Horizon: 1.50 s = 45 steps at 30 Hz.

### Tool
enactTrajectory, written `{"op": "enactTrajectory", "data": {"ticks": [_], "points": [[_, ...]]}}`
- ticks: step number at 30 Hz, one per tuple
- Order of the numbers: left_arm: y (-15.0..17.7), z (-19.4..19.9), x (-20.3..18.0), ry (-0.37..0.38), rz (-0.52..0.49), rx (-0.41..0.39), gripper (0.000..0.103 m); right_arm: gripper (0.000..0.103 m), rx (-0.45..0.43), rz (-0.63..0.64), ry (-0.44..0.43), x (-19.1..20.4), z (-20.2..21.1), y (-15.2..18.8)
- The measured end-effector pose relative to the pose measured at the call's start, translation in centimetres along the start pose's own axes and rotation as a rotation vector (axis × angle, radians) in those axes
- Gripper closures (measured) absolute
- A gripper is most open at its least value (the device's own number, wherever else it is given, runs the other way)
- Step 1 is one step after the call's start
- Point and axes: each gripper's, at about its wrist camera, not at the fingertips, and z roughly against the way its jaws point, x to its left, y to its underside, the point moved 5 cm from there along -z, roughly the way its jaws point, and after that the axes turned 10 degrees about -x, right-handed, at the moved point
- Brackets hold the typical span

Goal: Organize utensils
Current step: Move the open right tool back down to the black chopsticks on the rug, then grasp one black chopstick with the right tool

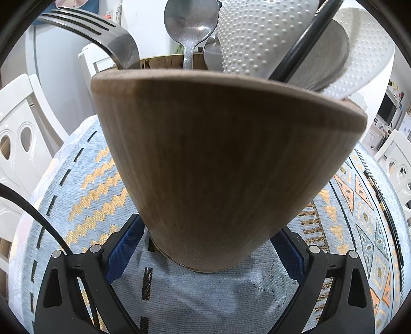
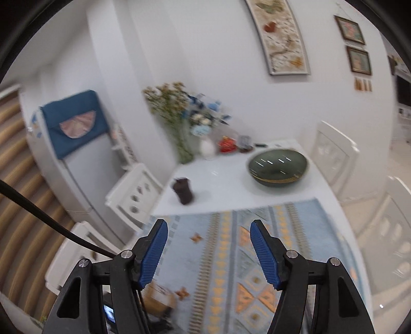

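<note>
Left gripper [image 1: 214,253] clamped on wooden holder [image 1: 218,159] at frame centre, standing on patterned cloth [image 1: 84,185]; fork [image 1: 102,33], spoon [image 1: 191,25], white paddles [image 1: 257,36] sticking out above; right gripper [image 2: 209,253] wide apart, empty, above cloth.

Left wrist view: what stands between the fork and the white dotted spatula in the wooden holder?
A metal spoon, bowl up, between fork and spatula in the holder; left wrist view.

Left gripper [image 1: 213,246] and right gripper [image 2: 209,250], black frames, ribbed blue pads [image 2: 265,257], silver screws [image 2: 127,254], black cable [image 2: 51,226]
</note>
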Motion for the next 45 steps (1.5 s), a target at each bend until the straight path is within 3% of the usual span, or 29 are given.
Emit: {"op": "enactTrajectory", "data": {"ticks": [6,13,15,16,17,27,37,43,45], "points": [[0.0,-0.1,0.0,0.001,0.000,0.004,0.007,0.038,0.081,-0.001,0.116,-4.0,0.0,2.3],[0.0,-0.1,0.0,0.001,0.000,0.005,0.007,0.039,0.091,-0.082,0.281,-9.0,-0.3,2.8],[0.0,-0.1,0.0,0.001,0.000,0.004,0.007,0.049,0.118,-0.103,0.315,-10.4,-0.9,3.6],[0.0,-0.1,0.0,0.001,0.000,0.004,0.007,0.068,0.133,-0.110,0.329,-11.1,-1.1,4.2],[0.0,-0.1,0.0,0.001,0.000,0.004,0.007,0.075,0.163,-0.120,0.338,-11.8,-1.7,4.9],[0.1,-0.4,0.2,0.001,0.002,0.013,0.007,0.075,0.639,-0.352,0.354,-18.3,-6.7,18.1],[0.1,-0.6,0.2,0.001,0.002,0.018,0.007,0.075,0.759,-0.306,0.377,-19.6,-7.2,22.0],[0.0,-0.6,0.2,0.001,0.002,0.018,0.007,0.074,0.776,-0.169,0.404,-19.0,-8.0,21.9],[0.0,-0.6,0.2,0.001,0.002,0.018,0.007,0.069,0.804,-0.115,0.415,-18.8,-8.9,22.2]]}}
